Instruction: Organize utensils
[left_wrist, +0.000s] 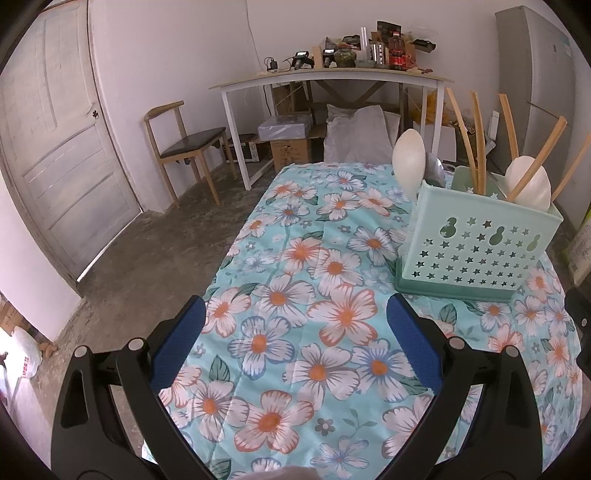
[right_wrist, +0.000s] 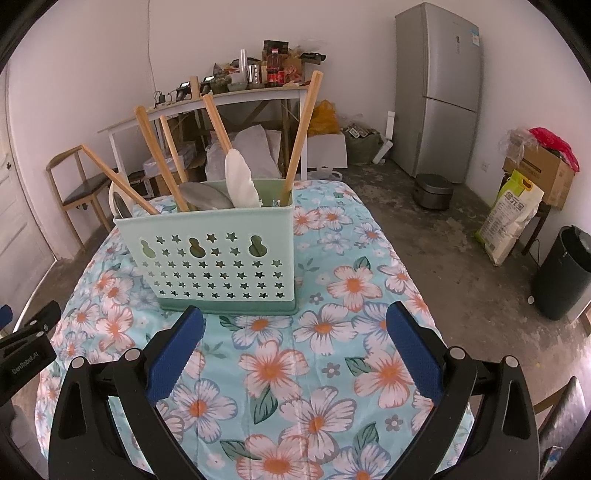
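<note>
Hovering above the floral tablecloth (right_wrist: 332, 369), my right gripper (right_wrist: 295, 347) stands spread wide and holds nothing; my left gripper (left_wrist: 295, 339) is likewise wide apart and empty. The mint utensil caddy (right_wrist: 221, 258) sits upright on the cloth just ahead, carrying 5 wooden-handled utensils (right_wrist: 157, 155) and a white spatula head (right_wrist: 240, 181) leaning at mixed angles. No loose utensil shows on the table. Judgement: the handles look light, stiff and fairly grippy; I would take one mid-shaft, above the rim. The plastic caddy seems light and may tip if a handle drags sideways.
</note>
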